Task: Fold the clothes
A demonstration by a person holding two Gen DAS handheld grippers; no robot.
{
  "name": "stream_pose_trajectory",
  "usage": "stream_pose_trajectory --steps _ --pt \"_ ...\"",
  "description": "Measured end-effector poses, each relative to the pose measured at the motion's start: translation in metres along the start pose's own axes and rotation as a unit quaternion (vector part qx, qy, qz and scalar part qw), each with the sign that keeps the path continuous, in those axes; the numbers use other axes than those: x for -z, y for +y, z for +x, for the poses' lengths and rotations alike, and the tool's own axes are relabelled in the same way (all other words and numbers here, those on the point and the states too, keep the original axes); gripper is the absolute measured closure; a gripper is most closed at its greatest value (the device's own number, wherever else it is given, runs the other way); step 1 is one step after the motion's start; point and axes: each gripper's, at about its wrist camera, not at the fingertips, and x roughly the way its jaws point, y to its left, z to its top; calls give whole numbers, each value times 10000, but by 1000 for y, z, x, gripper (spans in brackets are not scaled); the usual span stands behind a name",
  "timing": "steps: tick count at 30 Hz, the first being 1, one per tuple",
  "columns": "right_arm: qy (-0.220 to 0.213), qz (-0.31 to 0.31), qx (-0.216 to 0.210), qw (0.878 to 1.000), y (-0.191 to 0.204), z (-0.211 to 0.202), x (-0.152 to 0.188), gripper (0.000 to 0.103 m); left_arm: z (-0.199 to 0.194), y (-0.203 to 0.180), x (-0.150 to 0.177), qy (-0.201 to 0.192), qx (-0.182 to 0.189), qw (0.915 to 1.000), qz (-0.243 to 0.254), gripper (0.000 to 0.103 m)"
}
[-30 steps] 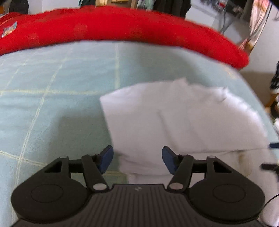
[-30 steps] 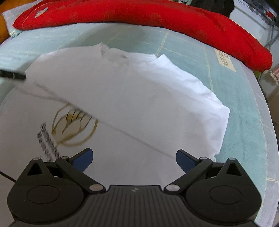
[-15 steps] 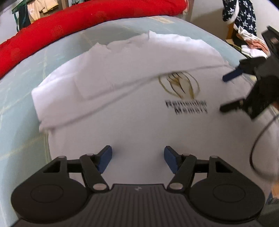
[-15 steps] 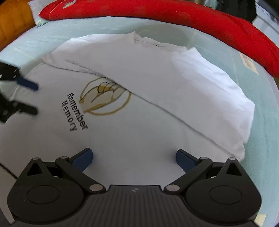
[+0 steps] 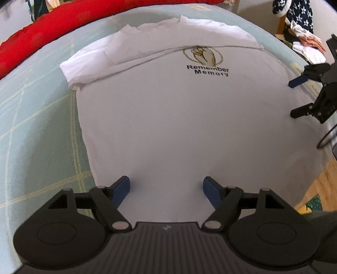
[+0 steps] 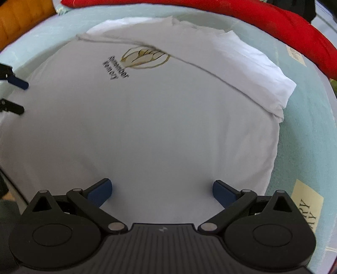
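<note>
White T-shirt (image 5: 179,126) flat on green bedspread (image 5: 38,118)

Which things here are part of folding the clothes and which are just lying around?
Part of the job:
white printed cotton T-shirt, partly folded
left tool, open
right tool, open

Lying about:
long red plush cushion
pale green checked bed cover
dark star-patterned garment

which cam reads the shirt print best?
Left wrist: the print on the white T-shirt sits upright and sharp, reading "Remember Memory". Right wrist shows it sideways and motion-blurred, text barely legible.
</note>
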Motion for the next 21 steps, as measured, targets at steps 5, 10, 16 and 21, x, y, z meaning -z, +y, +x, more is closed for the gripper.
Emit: stream_pose_trajectory --steps 5,10,16,21 --pt "-267 -12 -20 9996 5 -17 -10 0 -6 -10 -28 -666 2 9974 275 27" --pt "-832 -89 -181 9963 18 8 -50 0 33 -13 -57 -931 215 9947 371 27" --pt "-881 271 -12 9957 27 14 -18 0 32 -7 -19 -832 456 9954 141 23" --pt "-836 693 269 9937 33 -5 -3 0 18 10 -8 -909 515 9945 84 23"
